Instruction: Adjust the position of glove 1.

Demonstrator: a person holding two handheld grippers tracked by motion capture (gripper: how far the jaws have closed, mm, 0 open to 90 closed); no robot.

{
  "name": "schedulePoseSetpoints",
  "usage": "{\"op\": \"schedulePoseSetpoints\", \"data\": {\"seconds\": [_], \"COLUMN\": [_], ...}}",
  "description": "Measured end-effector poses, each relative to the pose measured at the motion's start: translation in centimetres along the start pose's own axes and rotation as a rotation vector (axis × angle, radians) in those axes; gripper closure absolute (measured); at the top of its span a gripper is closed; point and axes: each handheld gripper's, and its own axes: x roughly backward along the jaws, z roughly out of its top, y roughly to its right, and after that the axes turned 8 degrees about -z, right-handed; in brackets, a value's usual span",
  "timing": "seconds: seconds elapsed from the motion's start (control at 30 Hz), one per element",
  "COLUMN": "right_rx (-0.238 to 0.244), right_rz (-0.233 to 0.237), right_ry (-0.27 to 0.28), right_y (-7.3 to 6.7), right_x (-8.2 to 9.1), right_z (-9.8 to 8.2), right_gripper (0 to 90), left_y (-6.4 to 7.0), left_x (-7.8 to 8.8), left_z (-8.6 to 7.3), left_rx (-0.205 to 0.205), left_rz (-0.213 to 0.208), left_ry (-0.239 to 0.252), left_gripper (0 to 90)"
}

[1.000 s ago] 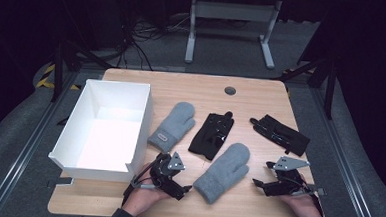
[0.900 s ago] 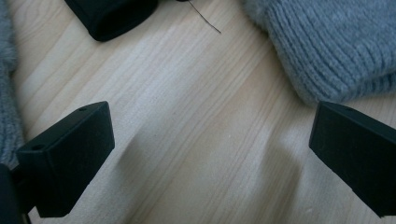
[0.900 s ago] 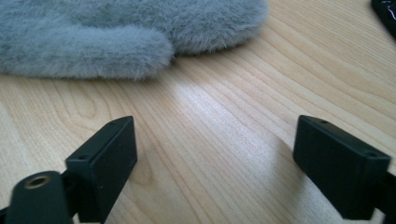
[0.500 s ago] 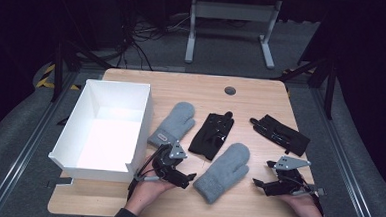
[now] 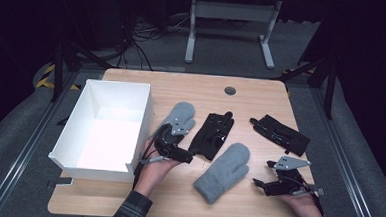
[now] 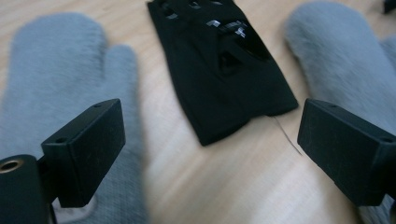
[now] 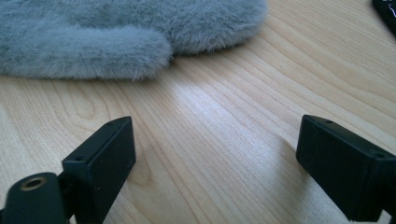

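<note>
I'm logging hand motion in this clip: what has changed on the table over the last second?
The left gripper has travelled up the table from its near edge, between the far grey mitten and the black glove; its jaws have just been closing slightly, nothing between them. The right gripper, near grey mitten, second black glove and white box stayed put.

Pale wooden table [image 5: 251, 99] with smooth, faintly glossy grain, two fluffy grey mittens [image 5: 223, 171] of plush cloth, black glove [image 5: 212, 134] of smooth matt fabric, white box [image 5: 74, 132] of matt card, gripper pads [image 7: 105, 161] of matt black plastic
</note>
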Motion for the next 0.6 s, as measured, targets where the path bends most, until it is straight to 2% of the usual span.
{"op": "schedulePoseSetpoints", "data": {"seconds": [0.07,0.27,0.33,0.4,0.47,0.53,0.6], "right_rx": [0.000,0.000,0.000,-0.001,-0.001,-0.001,0.000], "right_rz": [0.000,0.000,0.000,0.000,0.001,0.001,0.001], "right_ry": [0.000,0.000,0.000,0.000,0.000,0.000,0.000], "right_y": [0.0,0.0,0.0,0.0,0.0,0.0,0.0], "right_x": [0.0,0.0,0.0,0.0,0.0,0.0,0.0], "right_z": [0.0,0.0,0.0,0.0,0.0,0.0,0.0], "right_gripper": [12.2,12.2,12.2,12.2,12.2,12.1,12.1], "left_y": [-0.6,-2.4,-2.9,-3.4,-3.7,-4.6,-5.2], "left_x": [-0.2,-1.5,-1.8,-2.3,-2.5,-2.8,-3.0], "left_z": [0.5,1.8,2.1,2.5,2.7,2.9,3.0], "left_rx": [0.019,0.058,0.050,0.048,0.054,0.073,0.076], "left_rz": [0.014,0.057,0.075,0.115,0.125,0.146,0.161], "left_ry": [0.014,0.005,-0.003,-0.019,-0.026,-0.027,-0.043], "left_gripper": [11.3,14.8,15.2,15.5,15.5,15.9,16.0]}}
